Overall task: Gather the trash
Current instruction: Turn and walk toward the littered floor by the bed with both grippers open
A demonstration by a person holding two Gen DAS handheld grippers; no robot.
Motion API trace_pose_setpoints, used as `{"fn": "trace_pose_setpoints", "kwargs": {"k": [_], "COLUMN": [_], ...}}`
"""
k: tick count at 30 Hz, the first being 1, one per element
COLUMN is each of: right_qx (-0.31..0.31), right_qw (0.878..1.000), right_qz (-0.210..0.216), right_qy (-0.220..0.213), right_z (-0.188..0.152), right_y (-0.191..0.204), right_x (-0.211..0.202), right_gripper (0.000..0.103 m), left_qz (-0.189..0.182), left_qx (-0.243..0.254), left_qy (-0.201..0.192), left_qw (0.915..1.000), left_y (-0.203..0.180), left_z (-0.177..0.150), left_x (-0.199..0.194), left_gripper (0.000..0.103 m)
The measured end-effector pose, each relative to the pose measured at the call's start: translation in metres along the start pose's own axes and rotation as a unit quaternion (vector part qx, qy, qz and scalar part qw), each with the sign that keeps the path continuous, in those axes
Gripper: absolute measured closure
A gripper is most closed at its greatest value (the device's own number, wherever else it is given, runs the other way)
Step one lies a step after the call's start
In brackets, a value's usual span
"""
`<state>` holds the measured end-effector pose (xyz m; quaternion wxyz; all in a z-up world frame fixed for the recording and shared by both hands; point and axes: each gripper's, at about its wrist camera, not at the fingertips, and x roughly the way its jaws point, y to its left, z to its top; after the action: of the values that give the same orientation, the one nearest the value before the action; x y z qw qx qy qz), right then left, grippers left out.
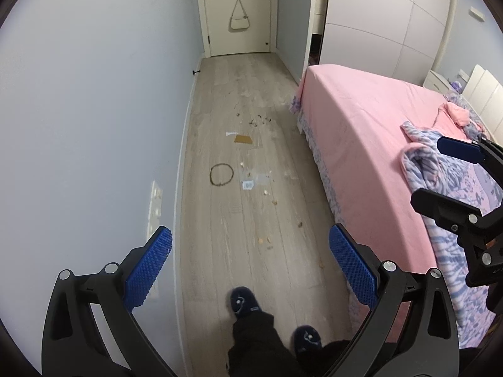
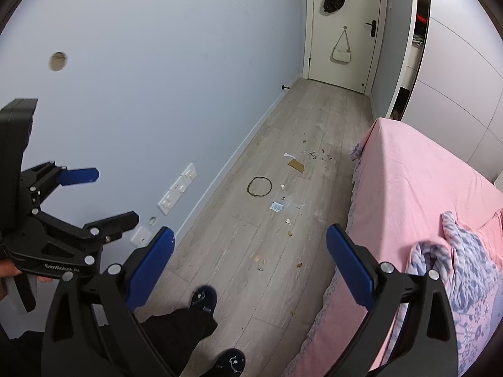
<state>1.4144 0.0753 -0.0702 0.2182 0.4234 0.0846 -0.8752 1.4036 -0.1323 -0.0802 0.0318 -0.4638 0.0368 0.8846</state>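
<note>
On wood-plank floor (image 1: 220, 235), ring-shaped cord (image 1: 221, 173), flat cardboard (image 1: 243, 139)

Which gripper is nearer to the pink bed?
Right. The right gripper hangs open at the edge of the pink bed, as the left wrist view shows; the left gripper is open over the floor by the wall, farther from the bed.

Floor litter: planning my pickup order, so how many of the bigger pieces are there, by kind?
Brown cardboard piece: 1
Dark ring: 1
White barcode label: 1
White paper scrap: 1
Total: 4, plus scattered small crumbs too tiny to count.
</note>
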Motion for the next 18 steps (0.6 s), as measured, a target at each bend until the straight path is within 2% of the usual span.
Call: {"fn": "trace_pose_setpoints", "kwargs": {"k": [10,18], "right_qx": [0.028,0.044], "right_qw": [0.997,0.996], "right_qz": [-0.057,-0.062], "right_qy": [0.035,0.044], "right_z": [0.085,0.124], "right_y": [-0.009,-0.03], "right_x": [0.089,0.135], "right_gripper": [0.009,0.009], "left_qz": [-0.043,-0.061], "left_qx": [0.056,0.078], "left_qy": [0.005,0.025], "left_qw": [0.9975,0.9948], "left_y": [0.06,0.08], "left_z": [0.091,0.16], "left_x": [0.094,0.165], "left_gripper": [0.006,0.006]}}
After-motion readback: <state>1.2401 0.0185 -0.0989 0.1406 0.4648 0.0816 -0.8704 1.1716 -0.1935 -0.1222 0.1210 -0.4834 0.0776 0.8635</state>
